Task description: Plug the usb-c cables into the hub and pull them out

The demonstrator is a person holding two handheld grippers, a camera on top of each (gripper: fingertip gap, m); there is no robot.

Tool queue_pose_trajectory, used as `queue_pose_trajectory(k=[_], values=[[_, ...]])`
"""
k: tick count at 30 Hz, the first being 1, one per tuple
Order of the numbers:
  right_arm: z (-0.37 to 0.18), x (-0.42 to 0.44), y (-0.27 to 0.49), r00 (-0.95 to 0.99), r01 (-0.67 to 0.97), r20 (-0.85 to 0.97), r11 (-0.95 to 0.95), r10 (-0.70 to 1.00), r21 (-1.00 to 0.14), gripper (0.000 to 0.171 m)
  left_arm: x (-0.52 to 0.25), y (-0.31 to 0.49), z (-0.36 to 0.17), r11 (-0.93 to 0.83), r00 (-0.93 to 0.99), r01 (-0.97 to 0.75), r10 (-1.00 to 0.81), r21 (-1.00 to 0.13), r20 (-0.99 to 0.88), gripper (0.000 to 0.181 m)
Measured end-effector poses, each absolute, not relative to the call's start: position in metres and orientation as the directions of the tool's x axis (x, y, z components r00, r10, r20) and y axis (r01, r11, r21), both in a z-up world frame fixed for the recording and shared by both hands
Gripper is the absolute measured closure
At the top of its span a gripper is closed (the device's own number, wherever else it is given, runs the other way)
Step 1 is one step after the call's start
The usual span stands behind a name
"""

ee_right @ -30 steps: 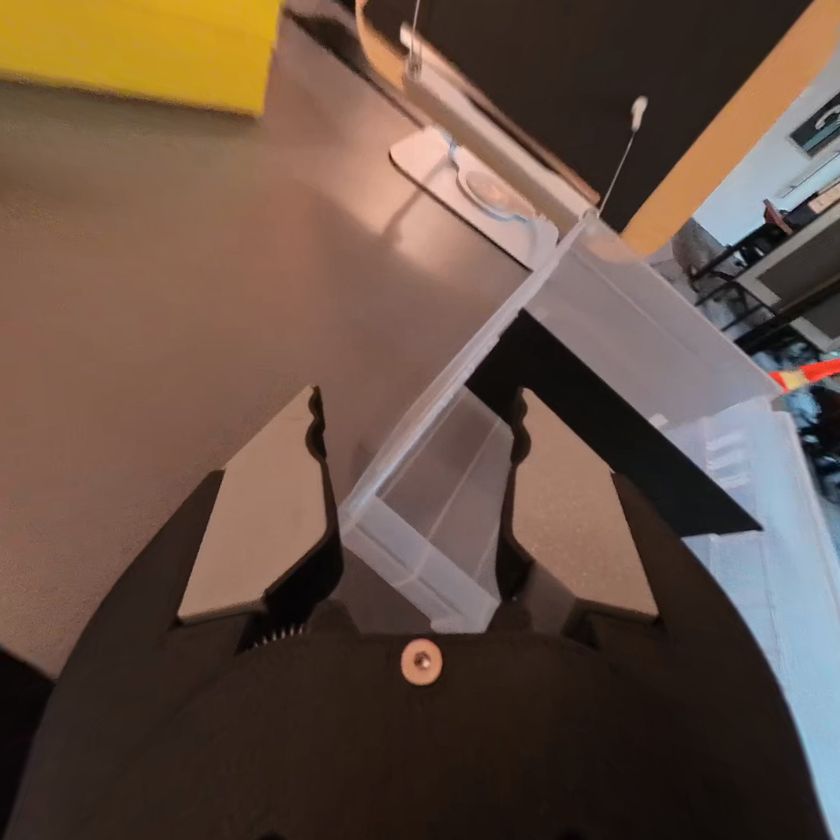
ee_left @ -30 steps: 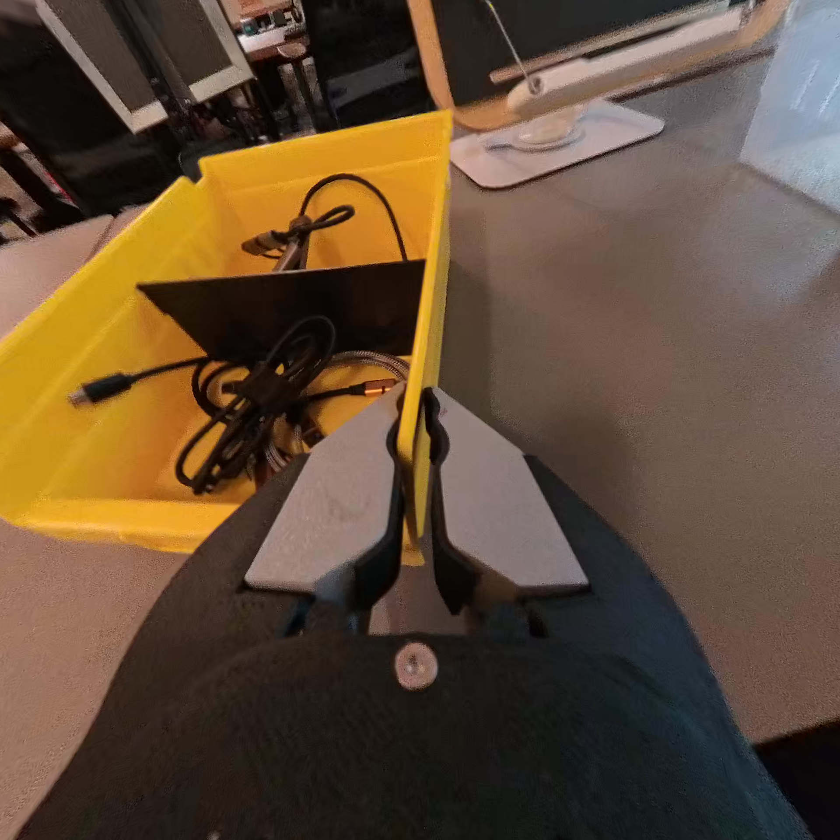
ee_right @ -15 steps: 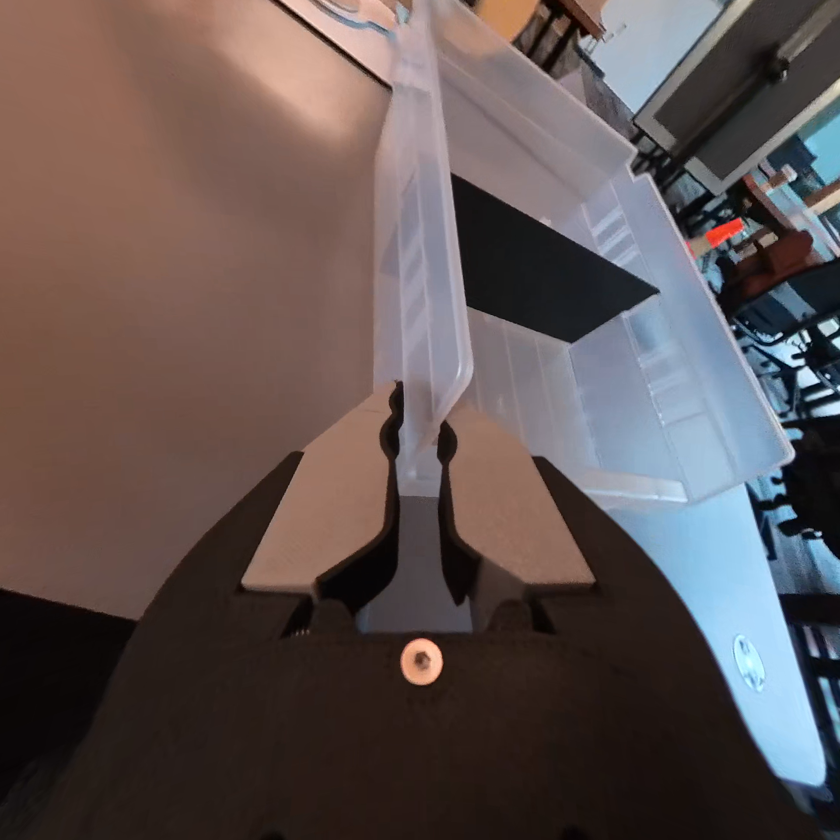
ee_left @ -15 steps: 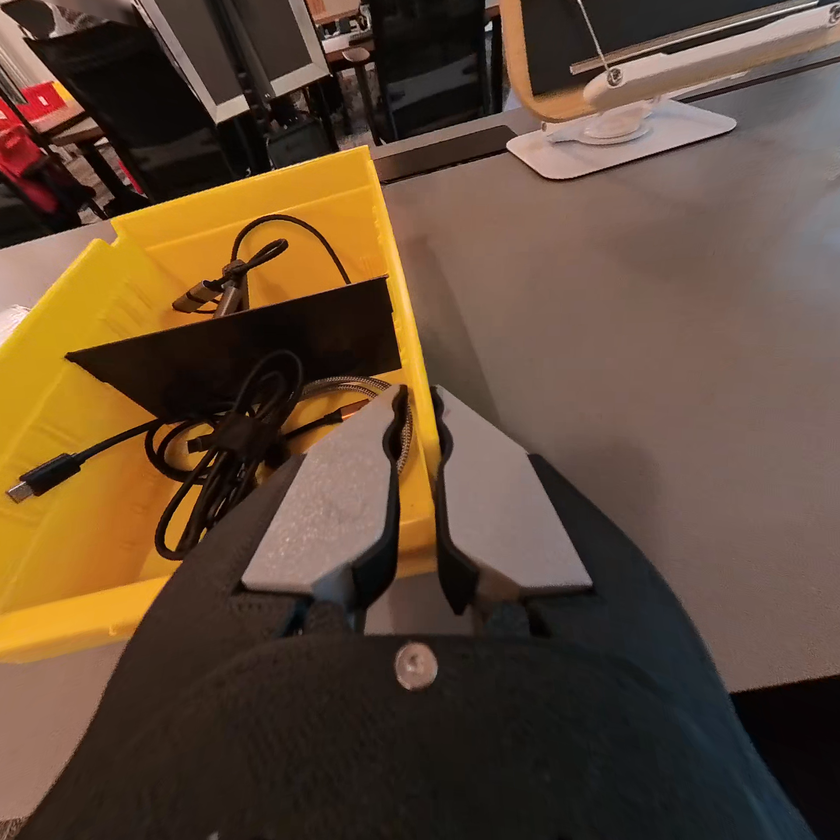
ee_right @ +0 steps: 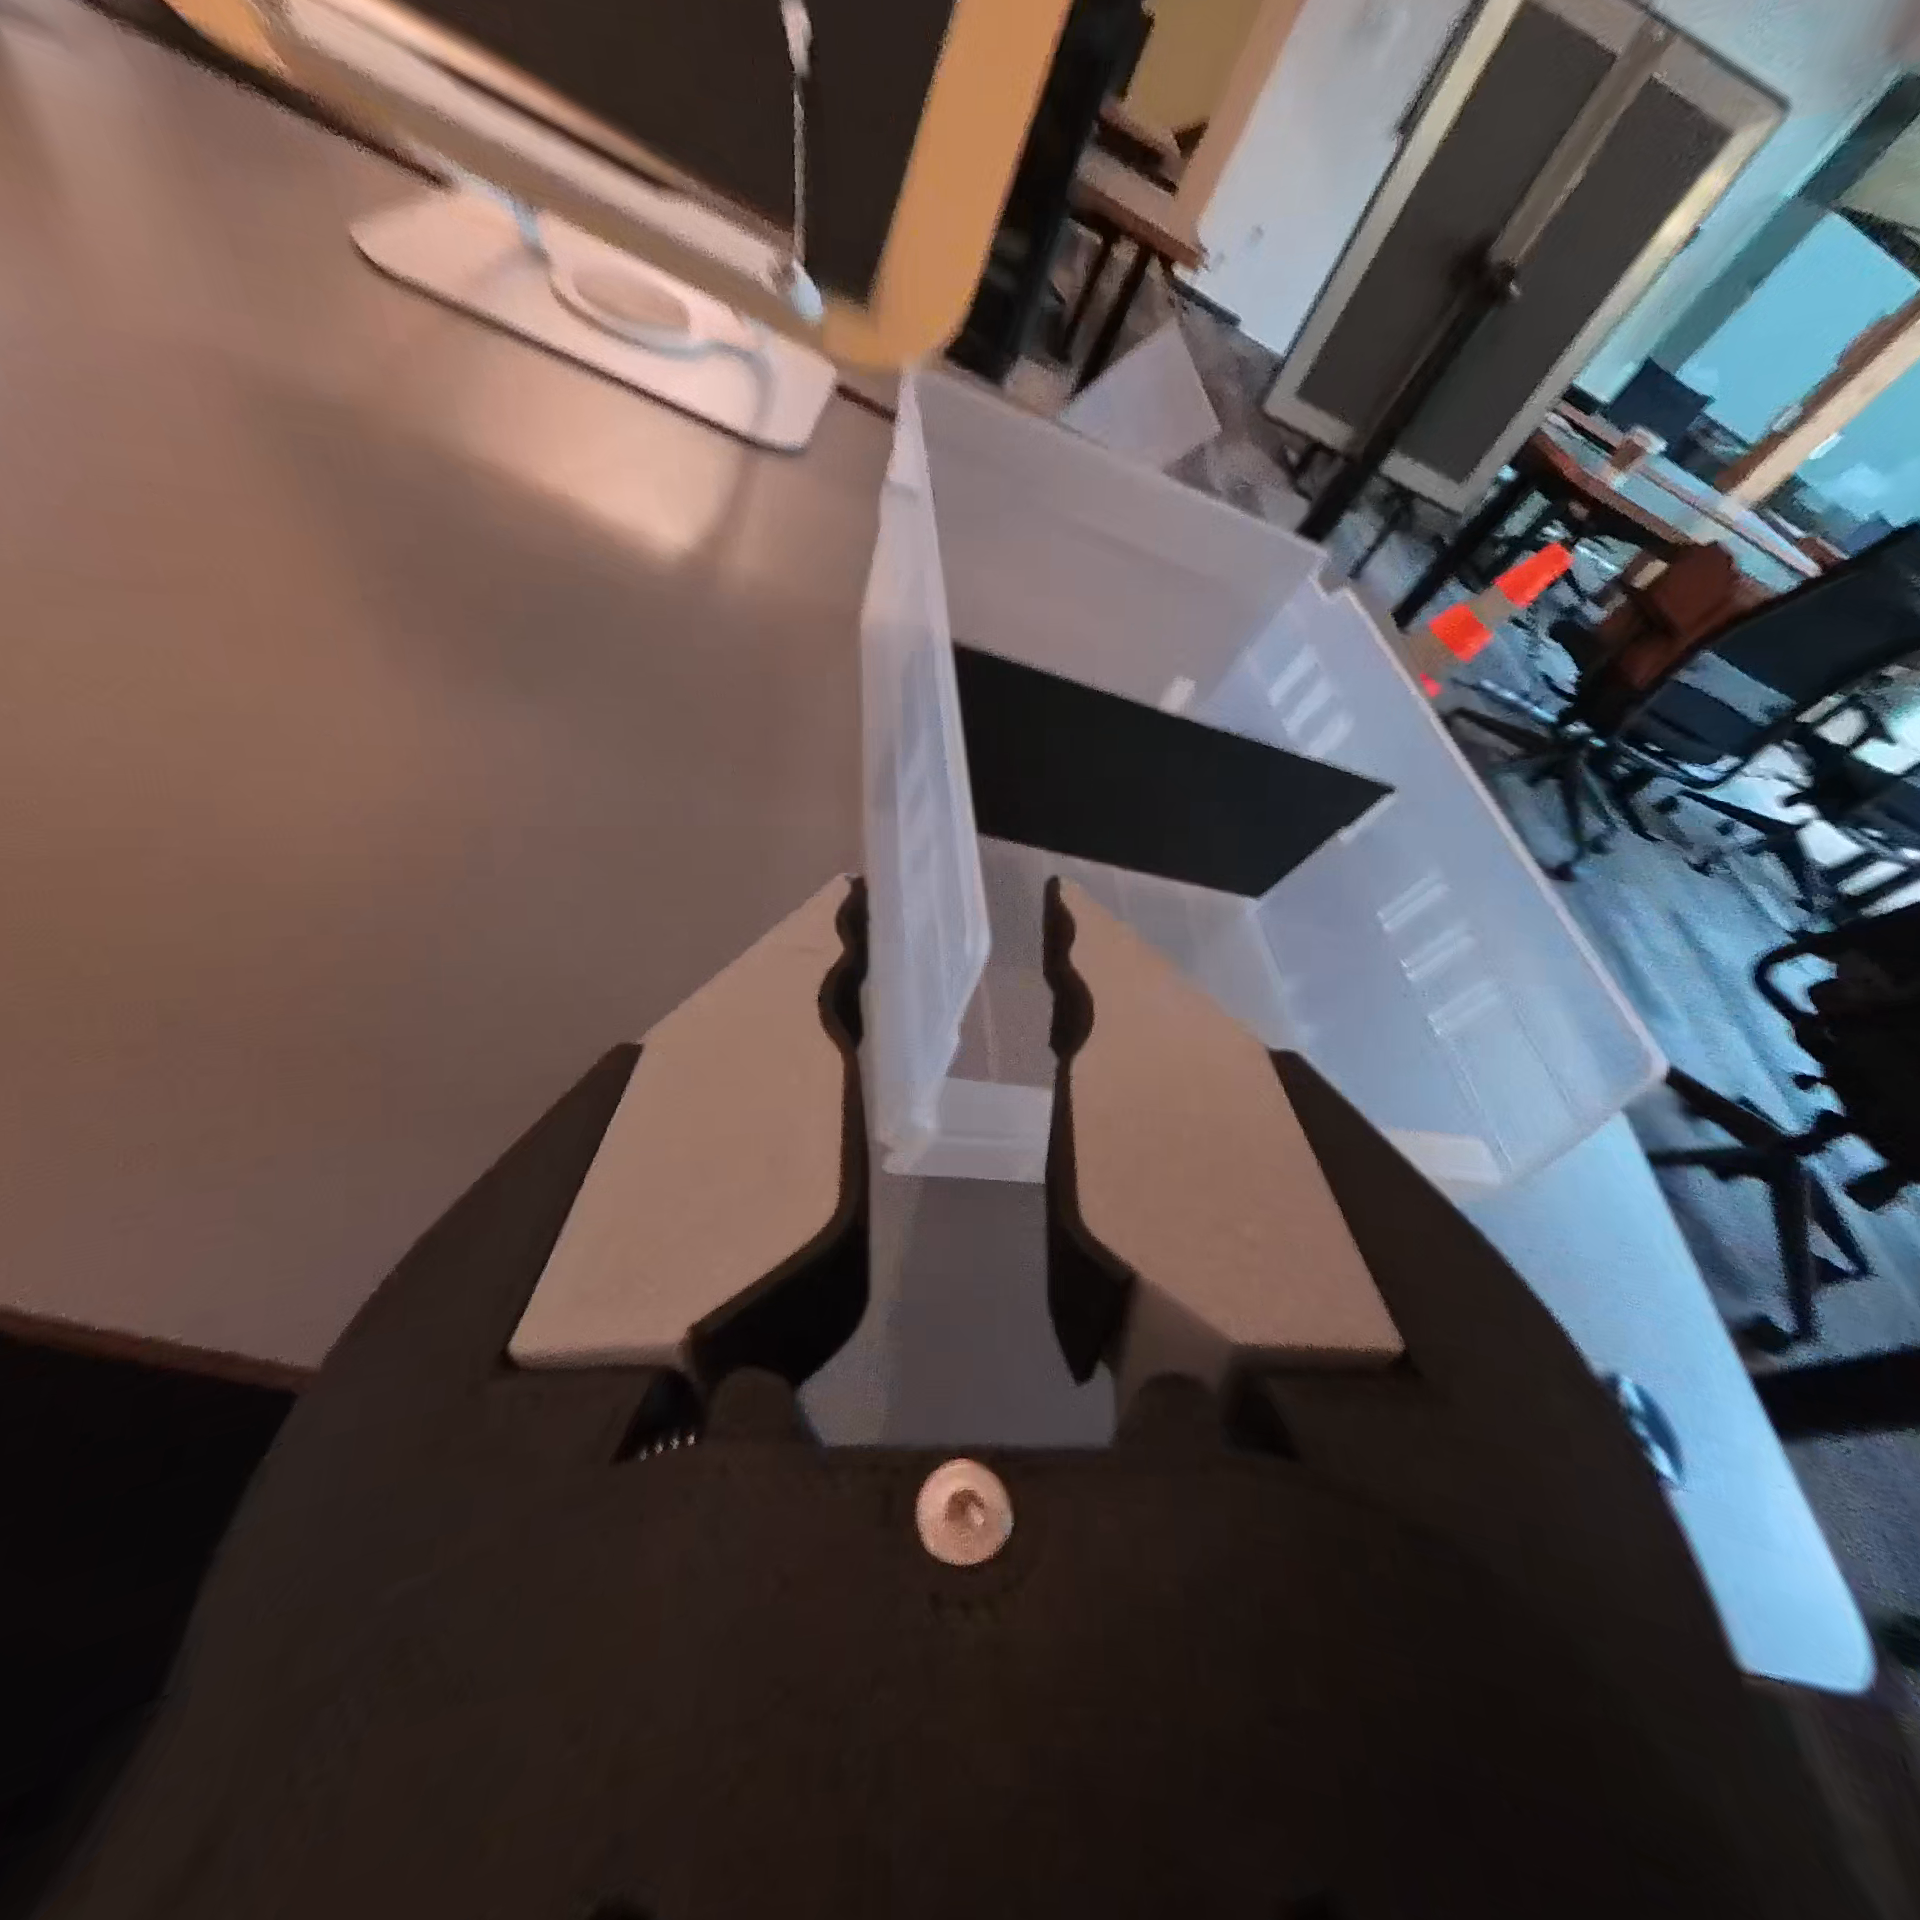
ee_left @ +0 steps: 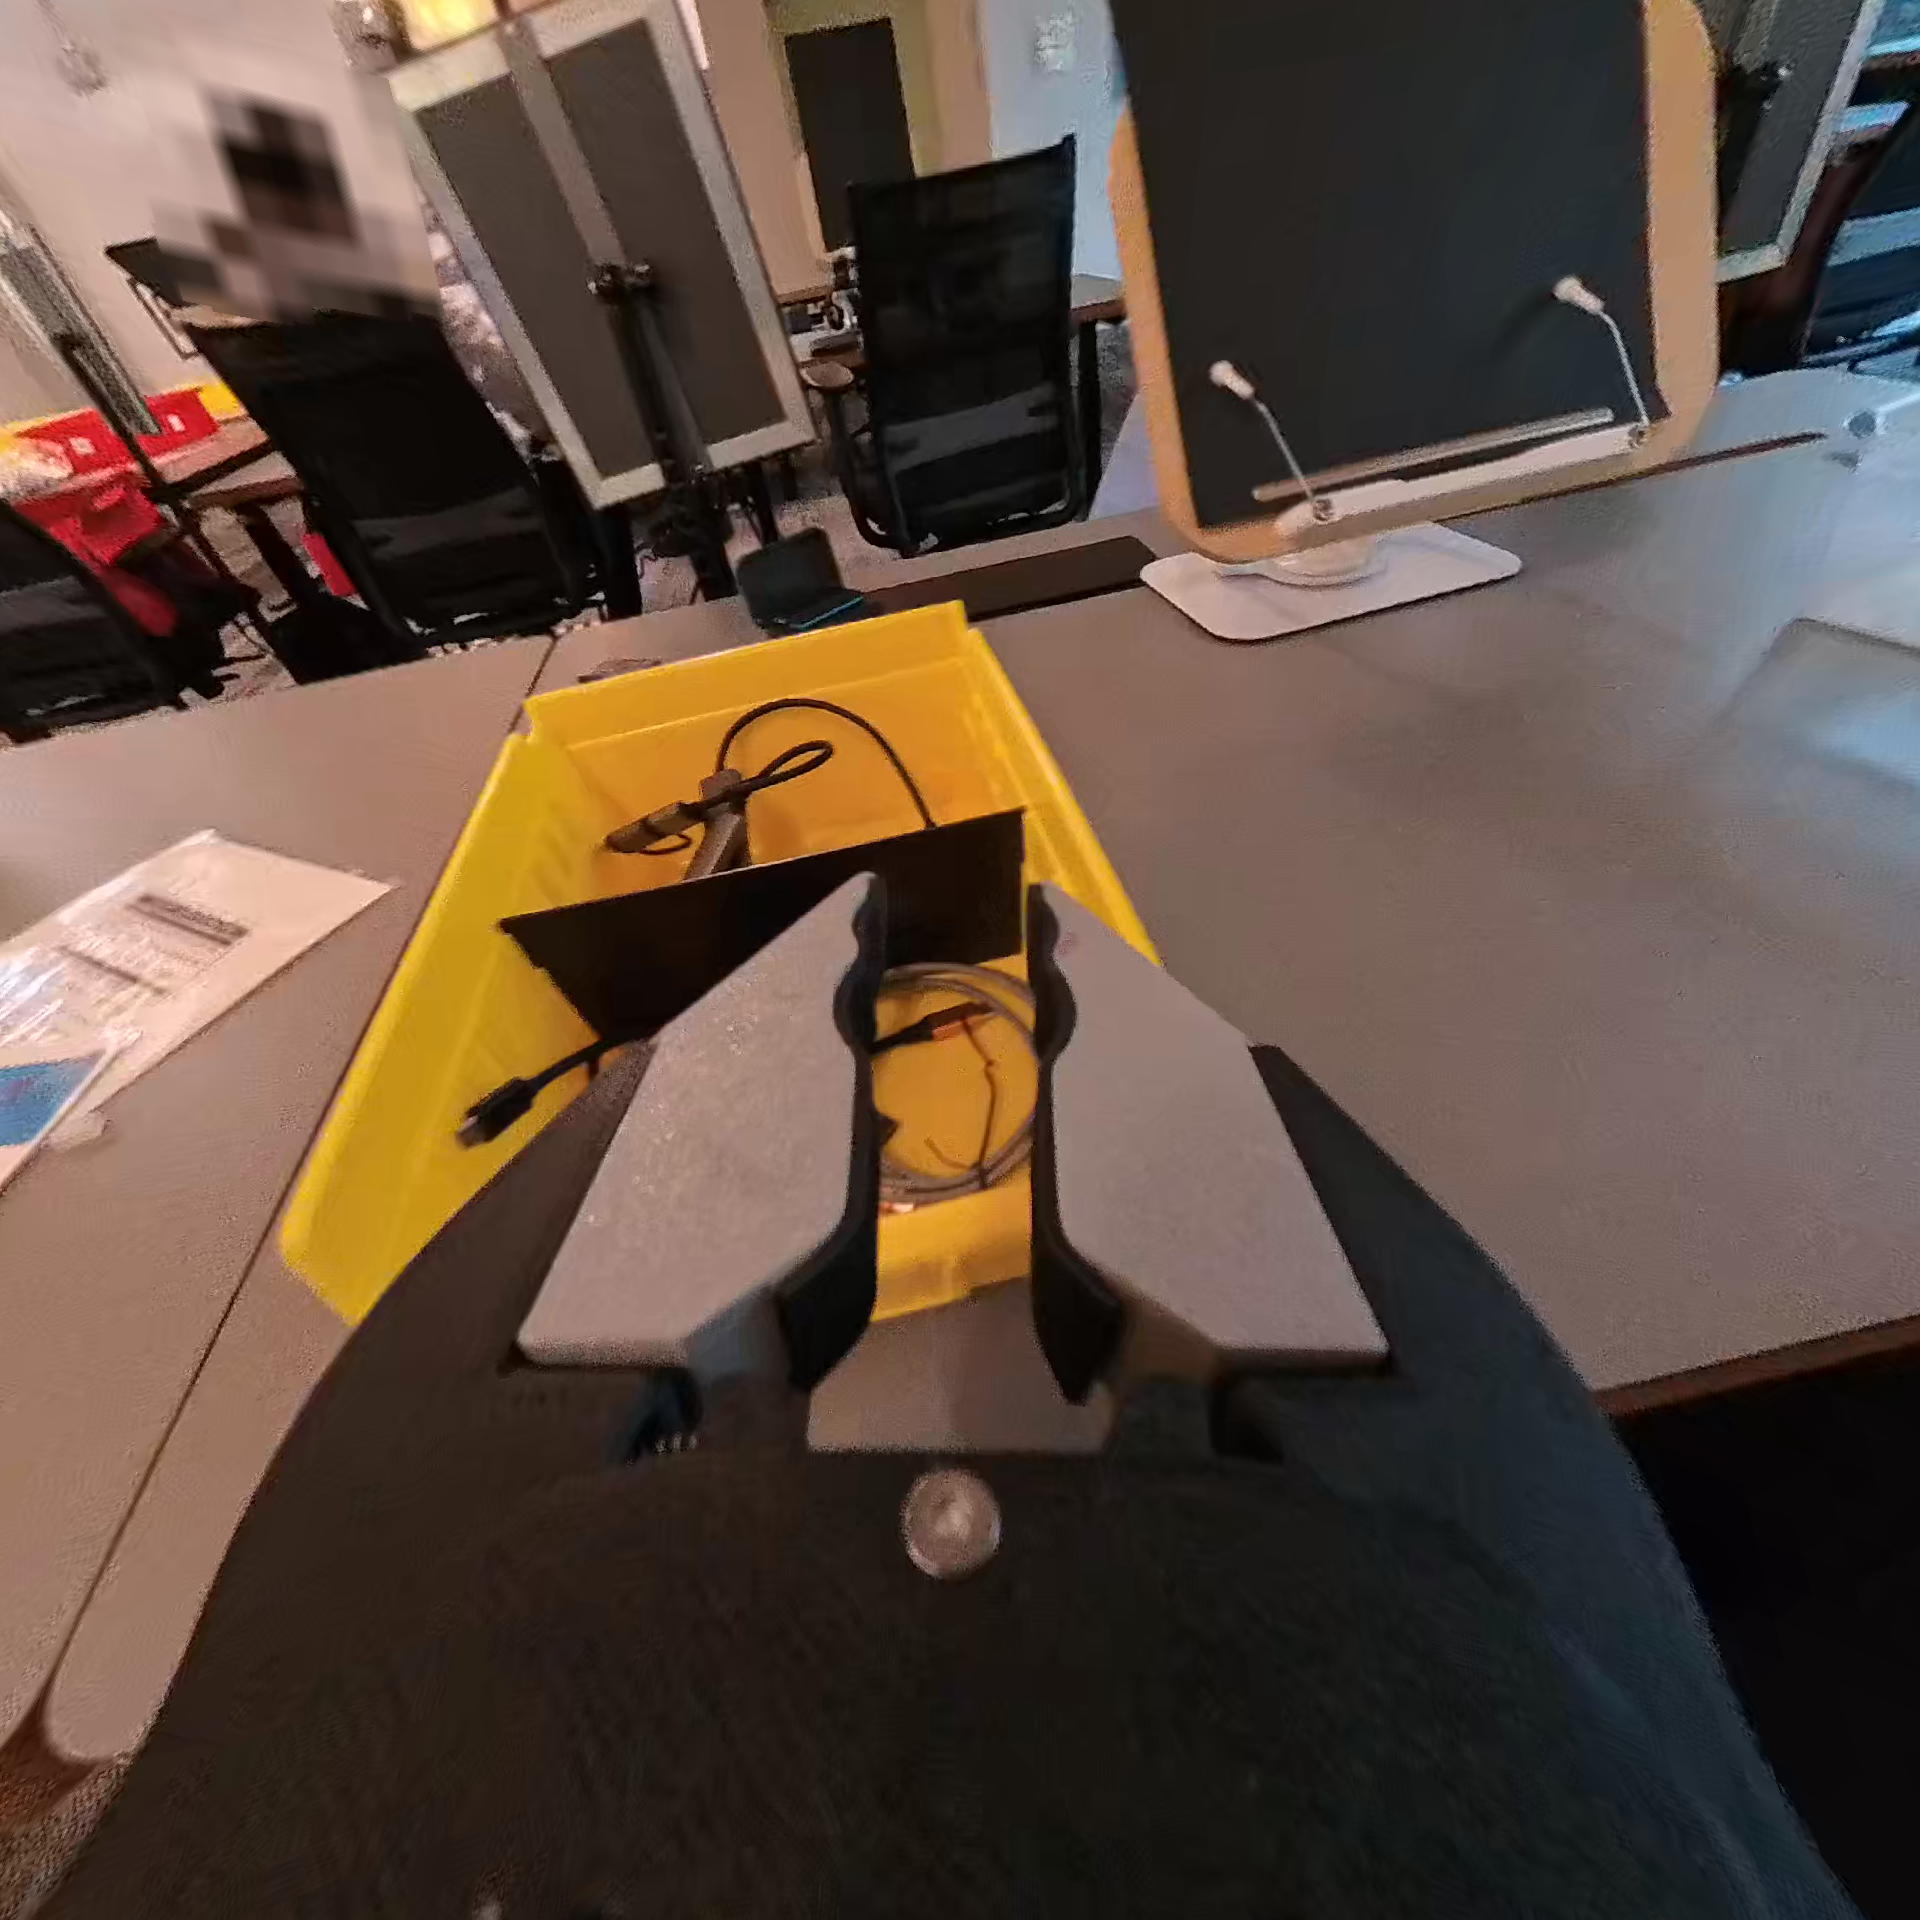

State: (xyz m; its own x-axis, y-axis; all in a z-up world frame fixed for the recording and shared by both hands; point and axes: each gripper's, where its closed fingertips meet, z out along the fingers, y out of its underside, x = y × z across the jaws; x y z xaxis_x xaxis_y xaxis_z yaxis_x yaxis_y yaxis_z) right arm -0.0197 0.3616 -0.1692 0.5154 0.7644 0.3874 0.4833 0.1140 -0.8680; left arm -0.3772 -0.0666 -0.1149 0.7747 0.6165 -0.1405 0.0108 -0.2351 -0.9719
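Observation:
A yellow bin (ee_left: 416, 1091) stands on the grey table, split by a black divider (ee_left: 727, 945). Its near compartment holds a coiled grey braided cable (ee_left: 966, 982) and a black USB-C cable (ee_left: 499, 1112). The far compartment holds a grey hub (ee_left: 722, 842) with a looped black cable. My left gripper (ee_left: 956, 914) is open and empty, above the bin's near end. My right gripper (ee_right: 951, 904) is open, with the left wall (ee_right: 920, 831) of a clear plastic bin (ee_right: 1455, 935) between its jaws. That bin has a black divider (ee_right: 1143, 790) and looks empty.
A screen on a white stand (ee_left: 1330, 582) stands at the back of the table; its base also shows in the right wrist view (ee_right: 582, 301). Papers (ee_left: 156, 956) lie left of the yellow bin. The table's front edge (ee_left: 1766, 1351) is near. Chairs stand beyond. The left gripper's tips are roughly 55 cm from the right gripper's.
My left gripper let go of the yellow bin's right wall, opened and moved over the bin. My right gripper opened off the clear bin's wall it had shut on.

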Motion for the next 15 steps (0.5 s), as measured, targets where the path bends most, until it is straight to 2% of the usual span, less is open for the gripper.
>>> queue_pose_trajectory(k=[1,3,6,9,11,15], values=[[-0.159,-0.022,0.352,0.501,0.455,0.357,0.111,0.788,-0.883,0.134,-0.38,-0.074,-0.113,-0.23,0.774,0.029,0.621,-0.973,-0.124,0.155],[-0.145,-0.036,0.325,0.421,0.408,0.272,0.087,0.865,-0.909,0.12,-0.386,-0.085,-0.112,-0.223,0.772,0.065,0.629,-0.973,-0.093,0.15],[-0.141,-0.074,0.276,0.202,0.393,0.152,0.061,0.968,-0.917,0.109,-0.394,-0.094,-0.117,-0.228,0.762,0.095,0.643,-0.969,-0.077,0.149],[-0.147,-0.122,0.236,-0.011,0.4,0.083,0.08,0.996,-0.913,0.11,-0.402,-0.093,-0.131,-0.275,0.765,0.139,0.64,-0.951,-0.074,0.138],[-0.153,-0.159,0.219,-0.126,0.408,0.063,0.11,0.99,-0.906,0.116,-0.409,-0.088,-0.138,-0.319,0.778,0.157,0.623,-0.935,-0.082,0.138],[-0.183,-0.244,0.232,-0.159,0.494,0.092,0.16,0.983,-0.855,0.124,-0.426,-0.059,-0.121,-0.355,0.829,0.155,0.555,-0.922,-0.075,0.14]])
